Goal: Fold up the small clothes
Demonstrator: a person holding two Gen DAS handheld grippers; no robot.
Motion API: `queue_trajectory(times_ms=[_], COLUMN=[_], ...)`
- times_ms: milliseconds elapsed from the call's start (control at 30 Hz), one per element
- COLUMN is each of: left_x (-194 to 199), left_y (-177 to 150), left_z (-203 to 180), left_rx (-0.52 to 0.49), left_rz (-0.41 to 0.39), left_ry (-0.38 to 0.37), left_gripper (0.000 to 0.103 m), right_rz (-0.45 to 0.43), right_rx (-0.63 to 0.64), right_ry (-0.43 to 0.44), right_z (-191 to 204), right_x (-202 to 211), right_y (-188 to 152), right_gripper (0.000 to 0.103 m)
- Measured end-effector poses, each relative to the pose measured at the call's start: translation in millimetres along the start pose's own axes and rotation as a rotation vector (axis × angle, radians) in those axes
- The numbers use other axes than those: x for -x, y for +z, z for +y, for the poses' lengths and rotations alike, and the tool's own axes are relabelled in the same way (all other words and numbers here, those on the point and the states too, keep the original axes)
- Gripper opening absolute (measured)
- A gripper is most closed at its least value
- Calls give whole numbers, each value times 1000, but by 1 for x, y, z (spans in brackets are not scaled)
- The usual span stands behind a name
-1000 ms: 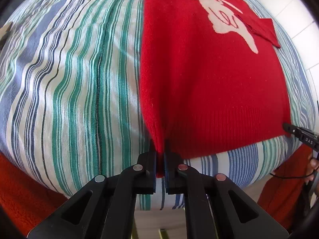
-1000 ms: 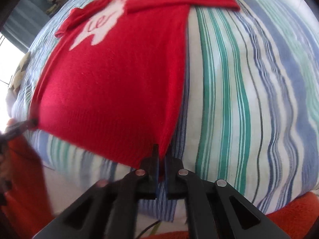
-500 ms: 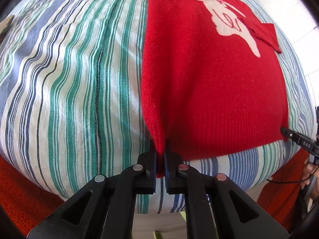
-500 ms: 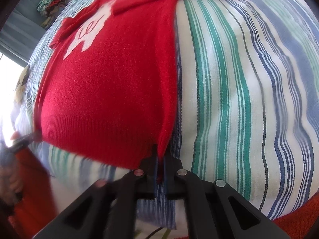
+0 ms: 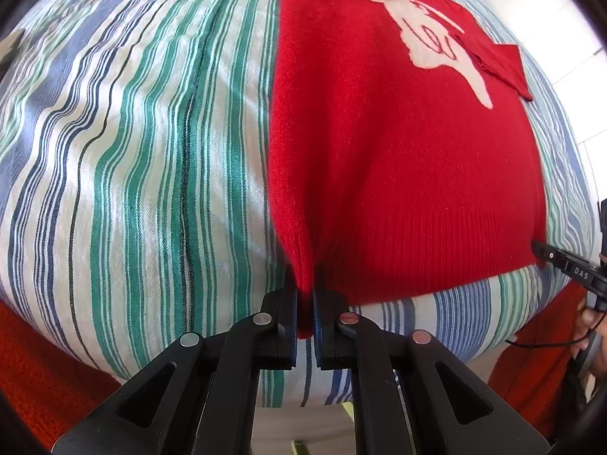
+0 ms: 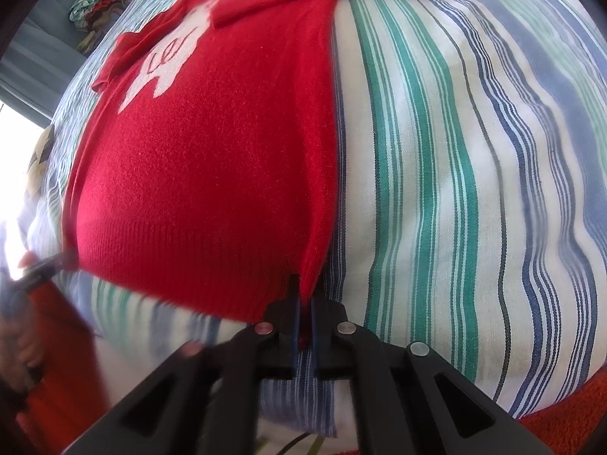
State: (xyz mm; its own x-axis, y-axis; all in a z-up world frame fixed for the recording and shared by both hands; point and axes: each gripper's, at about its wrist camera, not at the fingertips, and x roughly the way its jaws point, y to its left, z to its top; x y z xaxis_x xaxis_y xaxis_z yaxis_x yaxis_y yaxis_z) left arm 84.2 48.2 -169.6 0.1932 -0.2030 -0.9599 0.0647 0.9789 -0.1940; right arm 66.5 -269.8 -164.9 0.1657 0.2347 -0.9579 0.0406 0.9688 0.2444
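A small red sweater [image 5: 398, 159] with a white animal figure lies flat on a striped bedsheet [image 5: 144, 159], sleeves folded across its upper part. My left gripper [image 5: 304, 303] is shut on the sweater's bottom left hem corner. In the right wrist view the same red sweater [image 6: 212, 167] fills the left half, and my right gripper [image 6: 304, 307] is shut on its bottom right hem corner. Each gripper's black tip shows at the far hem corner in the other view: the right gripper [image 5: 557, 261] and the left gripper [image 6: 49, 265].
The striped bedsheet [image 6: 455, 174] spreads wide beside the sweater on both sides. An orange-red knitted cloth [image 5: 41, 375] lies along the near edge of the bed. A pile of mixed clothes [image 6: 96, 3] sits far off at the upper left. A hand [image 6: 19, 337] shows blurred at the left.
Both grippers keep their hold on the hem corners. The sweater and bed have shifted only slightly in both views, the hem drawn a little closer.
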Motion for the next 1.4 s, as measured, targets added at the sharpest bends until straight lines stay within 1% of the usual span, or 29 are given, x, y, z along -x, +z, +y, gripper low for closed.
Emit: queue_trajectory(times_ms=[233, 500, 1033, 1233, 1400], left_x=[-1, -2, -4, -4, -4], left_y=[0, 1, 2, 3, 3], left_z=[-4, -12, -5, -1, -2], left_rx=[-6, -30, -7, 14, 10], left_rz=[-1, -6, 4, 10, 9], left_ry=[1, 12, -18, -44, -39], left_gripper=[6, 6, 7, 7, 7], right_rz=[-4, -3, -3, -3, -3], right_rx=[2, -5, -8, -12, -12], right_ry=[-2, 11, 20, 25, 25], right_z=[3, -3, -4, -4, -4], right_x=[-1, 1, 2, 2, 1], right_y=[-1, 0, -1, -1, -1], right_gripper=[2, 2, 2, 2, 2])
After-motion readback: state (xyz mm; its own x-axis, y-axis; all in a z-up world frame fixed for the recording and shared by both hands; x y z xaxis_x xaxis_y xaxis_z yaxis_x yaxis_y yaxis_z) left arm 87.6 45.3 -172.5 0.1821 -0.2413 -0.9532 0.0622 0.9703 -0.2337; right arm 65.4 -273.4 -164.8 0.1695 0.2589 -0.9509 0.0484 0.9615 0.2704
